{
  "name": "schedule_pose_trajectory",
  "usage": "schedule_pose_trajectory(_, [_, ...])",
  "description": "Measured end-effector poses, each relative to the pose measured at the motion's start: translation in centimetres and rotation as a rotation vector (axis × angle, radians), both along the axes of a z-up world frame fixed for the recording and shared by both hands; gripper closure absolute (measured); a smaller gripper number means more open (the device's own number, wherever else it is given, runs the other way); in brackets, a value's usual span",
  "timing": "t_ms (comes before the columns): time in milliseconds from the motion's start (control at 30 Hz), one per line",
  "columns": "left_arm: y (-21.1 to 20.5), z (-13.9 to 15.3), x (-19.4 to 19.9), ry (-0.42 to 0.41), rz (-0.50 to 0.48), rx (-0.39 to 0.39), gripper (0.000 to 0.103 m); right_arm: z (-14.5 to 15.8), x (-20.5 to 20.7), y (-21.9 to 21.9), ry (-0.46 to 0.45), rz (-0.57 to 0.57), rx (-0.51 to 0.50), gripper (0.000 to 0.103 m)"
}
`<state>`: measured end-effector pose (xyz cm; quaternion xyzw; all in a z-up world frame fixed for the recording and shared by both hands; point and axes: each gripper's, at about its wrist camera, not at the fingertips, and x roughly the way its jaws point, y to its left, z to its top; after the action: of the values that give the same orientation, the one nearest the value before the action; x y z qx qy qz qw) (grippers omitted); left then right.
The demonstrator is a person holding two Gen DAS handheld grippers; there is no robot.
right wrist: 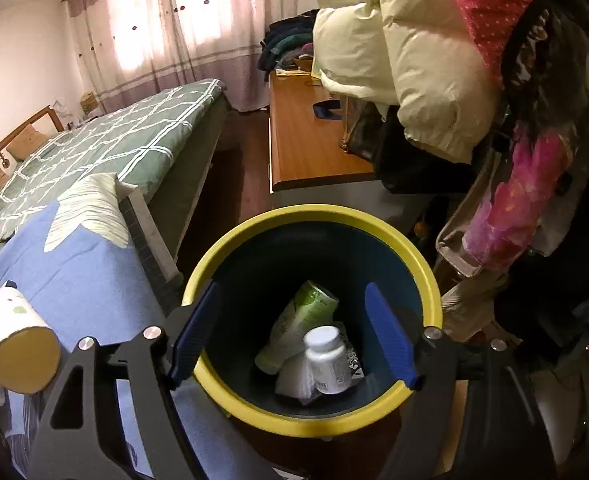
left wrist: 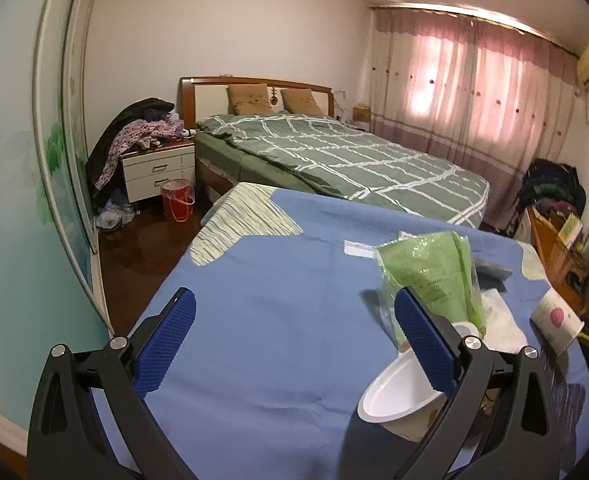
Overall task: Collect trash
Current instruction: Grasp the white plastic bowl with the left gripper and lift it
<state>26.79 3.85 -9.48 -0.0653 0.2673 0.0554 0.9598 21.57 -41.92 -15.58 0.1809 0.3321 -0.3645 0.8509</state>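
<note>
In the left wrist view my left gripper (left wrist: pixel 294 336) is open and empty above the blue cloth-covered table (left wrist: pixel 262 312). A white plastic bowl (left wrist: pixel 402 392) lies tipped behind its right finger, with a green plastic bag (left wrist: pixel 434 272) and white tissue (left wrist: pixel 502 320) beyond. A patterned paper roll (left wrist: pixel 554 320) lies at the table's right edge. In the right wrist view my right gripper (right wrist: pixel 294 332) is open and empty over the yellow-rimmed bin (right wrist: pixel 254 228). Inside lie a green tube (right wrist: pixel 302 320), a white pill bottle (right wrist: pixel 328 360) and white wrappers.
The paper roll (right wrist: pixel 18 348) lies on the table edge left of the bin. A bed with a green checked quilt (left wrist: pixel 354 160) stands beyond the table. A wooden desk (right wrist: pixel 310 140), hanging coats (right wrist: pixel 414 60), a nightstand (left wrist: pixel 158 172) and a red bucket (left wrist: pixel 178 200) stand around.
</note>
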Motion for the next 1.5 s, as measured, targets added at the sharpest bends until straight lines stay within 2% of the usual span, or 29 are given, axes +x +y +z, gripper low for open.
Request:
schedule_pose_trajectory(300, [-4.0,-0.8,0.2,0.017,-0.126,0.127,0.005,0.0,-0.1,0.2,-0.018,0.013,0.025,0.03])
schedule_pose_trajectory(500, [-8.4,-1.0,-1.1,-0.016,-0.298,0.2,0.005,0.0,0.0,0.2,-0.023,0.026,0.033,0.03])
schedule_pose_trajectory(567, [-9.8,-1.0,-1.7,-0.026,-0.372,0.214,0.005,0.0,0.0,0.2,-0.024,0.029,0.035,0.03])
schedule_pose_trajectory(633, [-10.5,-1.0,-2.1,-0.033,-0.406,0.218,0.005,0.0,0.0,0.1,-0.027,0.028,0.038,0.03])
schedule_pose_trajectory(733, [-10.5,-0.5,-2.7,-0.038,-0.414,0.197,0.005,-0.1,0.1,0.1,-0.027,0.031,0.046,0.03])
schedule_pose_trajectory(800, [-10.0,0.1,-3.3,-0.029,-0.422,0.145,0.005,-0.1,0.1,0.2,-0.028,0.035,0.047,0.03])
schedule_pose_trajectory(933, [-9.4,0.3,-4.7,0.023,-0.418,0.095,0.005,-0.1,0.2,0.3,-0.033,0.051,0.051,0.03])
schedule_pose_trajectory(1033, [-9.1,-0.9,-5.6,0.108,-0.409,0.092,0.005,-0.1,0.2,0.3,-0.039,0.062,0.058,0.03])
schedule_pose_trajectory(1167, [-9.1,-2.3,-6.4,0.184,-0.431,0.094,0.005,-0.1,0.2,0.5,-0.046,0.072,0.066,0.029])
schedule_pose_trajectory(1333, [-10.4,-3.9,-5.9,0.224,-0.427,0.172,0.005,-0.1,0.1,0.6,-0.05,0.08,0.07,0.029])
schedule_pose_trajectory(1500, [-10.8,-4.4,-3.4,0.262,-0.406,0.129,0.005,0.0,0.1,0.7,-0.052,0.085,0.074,0.028])
